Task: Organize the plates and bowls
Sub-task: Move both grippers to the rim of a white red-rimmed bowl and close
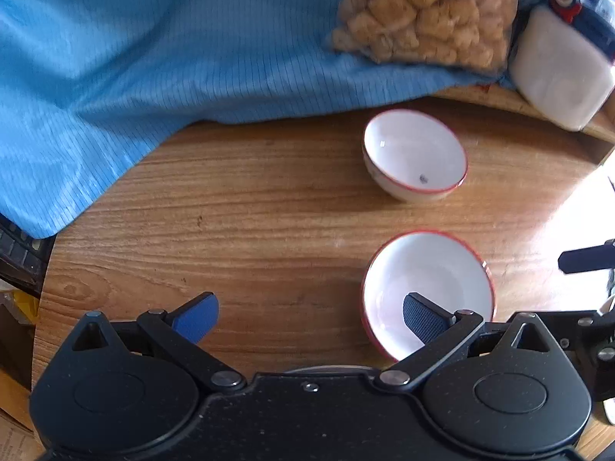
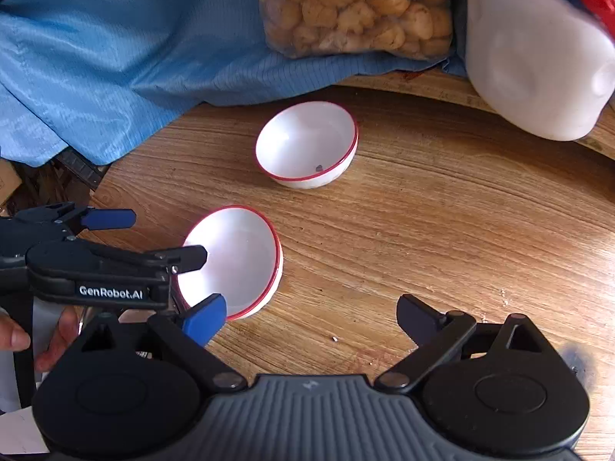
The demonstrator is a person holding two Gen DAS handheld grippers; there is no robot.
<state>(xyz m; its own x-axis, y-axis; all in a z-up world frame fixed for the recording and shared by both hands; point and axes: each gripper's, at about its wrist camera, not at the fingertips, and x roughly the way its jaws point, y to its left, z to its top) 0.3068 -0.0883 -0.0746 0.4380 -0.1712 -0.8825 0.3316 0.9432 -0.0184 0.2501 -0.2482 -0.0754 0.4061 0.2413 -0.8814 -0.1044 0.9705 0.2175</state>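
The blue cloth hides the far part of the wooden table. A snack bag and white jug are cut off. Two red-rimmed white bowls sit apart: the far bowl, with a dark speck, and the near bowl. The left gripper and right gripper are spread wide, holding nothing.

The left black hand-held gripper with blue-padded fingers stands wide open, level and low. The right black hand-held gripper is likewise spread wide. A bare hand grips the left one's handle.
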